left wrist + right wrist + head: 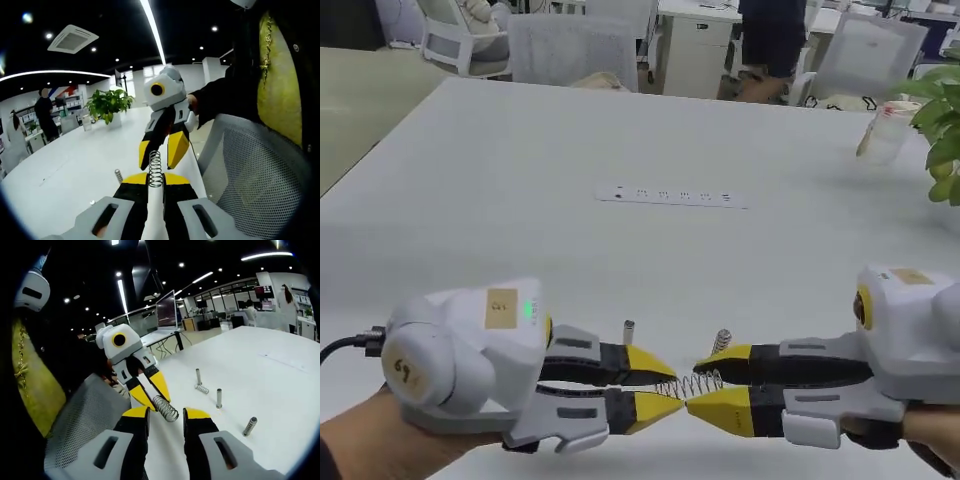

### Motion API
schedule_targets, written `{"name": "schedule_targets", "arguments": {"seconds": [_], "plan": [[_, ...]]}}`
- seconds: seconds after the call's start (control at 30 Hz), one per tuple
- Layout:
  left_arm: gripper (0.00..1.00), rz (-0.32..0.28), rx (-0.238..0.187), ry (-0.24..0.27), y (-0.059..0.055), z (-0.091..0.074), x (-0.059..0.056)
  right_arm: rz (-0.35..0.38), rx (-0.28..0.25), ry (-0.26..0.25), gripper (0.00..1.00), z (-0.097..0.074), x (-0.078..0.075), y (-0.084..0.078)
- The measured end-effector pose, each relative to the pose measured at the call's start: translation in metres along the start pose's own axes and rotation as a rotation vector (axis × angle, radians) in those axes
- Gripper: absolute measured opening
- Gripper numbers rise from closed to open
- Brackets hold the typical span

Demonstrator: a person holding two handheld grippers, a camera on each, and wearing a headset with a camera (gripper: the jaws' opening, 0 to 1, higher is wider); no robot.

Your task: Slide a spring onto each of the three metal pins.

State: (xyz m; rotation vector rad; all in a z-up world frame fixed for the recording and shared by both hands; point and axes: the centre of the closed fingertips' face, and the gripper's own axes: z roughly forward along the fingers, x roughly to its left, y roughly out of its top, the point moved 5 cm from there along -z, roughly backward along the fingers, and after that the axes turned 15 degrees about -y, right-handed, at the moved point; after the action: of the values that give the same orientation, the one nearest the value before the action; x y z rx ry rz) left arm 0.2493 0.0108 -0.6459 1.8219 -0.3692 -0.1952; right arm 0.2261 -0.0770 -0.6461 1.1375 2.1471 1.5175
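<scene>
Left gripper (150,179) is clamped on one end of a spring (155,167). The right gripper (166,415) has its jaws apart around the other end, right by the table's (520,200) near edge. Plenty of bare table beyond, up to a power strip (670,195). Gripper stickers are too blurry to read.

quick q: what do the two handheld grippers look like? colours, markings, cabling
The left gripper and right gripper match: rounded white housings, grey-and-black jaws ending in yellow wedge tips, and a tan sticker on top. The left one also has a lit green light and a black cable at its rear. A black sleeve covers the arm behind the right one.
</scene>
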Motion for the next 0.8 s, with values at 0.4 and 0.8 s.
{"name": "schedule_targets", "arguments": {"seconds": [0.4, 0.8], "plan": [[0.02, 0.02, -0.022, -0.026, 0.0059, 0.0023, -0.0047, 0.066, 0.0, 0.044, 0.16, -0.0019, 0.0087, 0.0031], [0.03, 0.025, -0.012, -0.033, 0.0048, 0.0045, -0.0061, 0.08, 0.042, 0.055, 0.1, -0.0042, 0.0093, 0.0032]]}}
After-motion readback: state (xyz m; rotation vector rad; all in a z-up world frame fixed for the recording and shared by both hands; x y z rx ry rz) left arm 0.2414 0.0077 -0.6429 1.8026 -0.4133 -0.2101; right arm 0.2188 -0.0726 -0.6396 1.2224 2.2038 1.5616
